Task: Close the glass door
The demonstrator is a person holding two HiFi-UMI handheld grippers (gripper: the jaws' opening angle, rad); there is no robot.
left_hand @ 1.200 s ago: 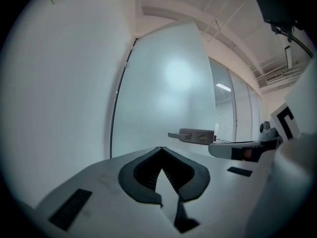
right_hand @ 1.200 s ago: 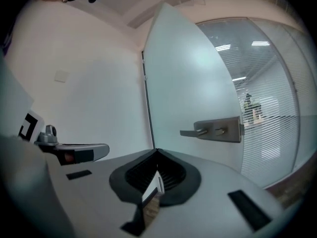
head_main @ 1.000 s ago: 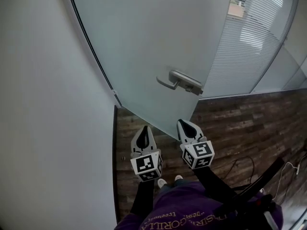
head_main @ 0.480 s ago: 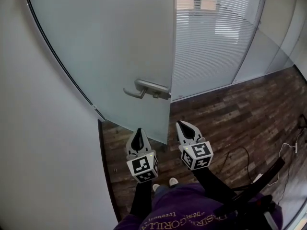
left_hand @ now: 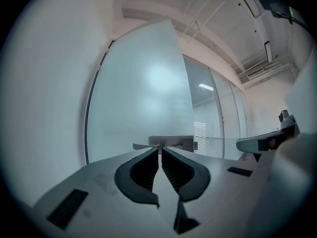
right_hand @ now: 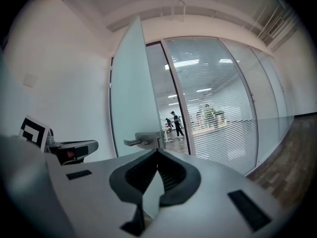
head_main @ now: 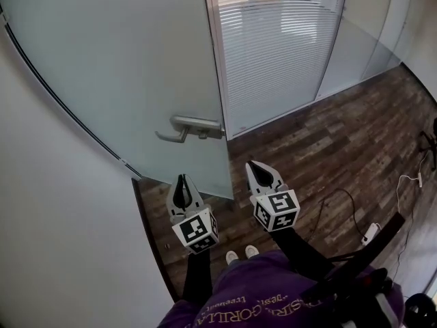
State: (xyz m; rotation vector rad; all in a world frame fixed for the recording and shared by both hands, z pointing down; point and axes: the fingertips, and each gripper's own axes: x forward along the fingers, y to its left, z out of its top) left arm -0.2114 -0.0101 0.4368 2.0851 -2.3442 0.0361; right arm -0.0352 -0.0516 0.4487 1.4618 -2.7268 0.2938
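Note:
A frosted glass door (head_main: 130, 67) stands open, swung toward me, its free edge near the middle of the head view. Its metal lever handle (head_main: 188, 126) sits by that edge; the same handle (left_hand: 166, 143) shows just beyond the left jaws and the handle (right_hand: 143, 141) just beyond the right jaws. My left gripper (head_main: 181, 182) is shut and empty, pointing at the door below the handle. My right gripper (head_main: 255, 165) is shut and empty too, just right of the door's edge. Neither touches the door.
A white wall (head_main: 54, 238) runs along the left. A glass partition with blinds (head_main: 280, 39) stands behind the doorway. Dark wood floor (head_main: 334, 149) spreads to the right, with cables and a white plug (head_main: 371, 232) lying on it. People (right_hand: 174, 123) walk far beyond the opening.
The view has swung to the right: the door and its handle now lie further left and the blinds fill the middle. Both grippers stay shut and have shifted a little left and up.

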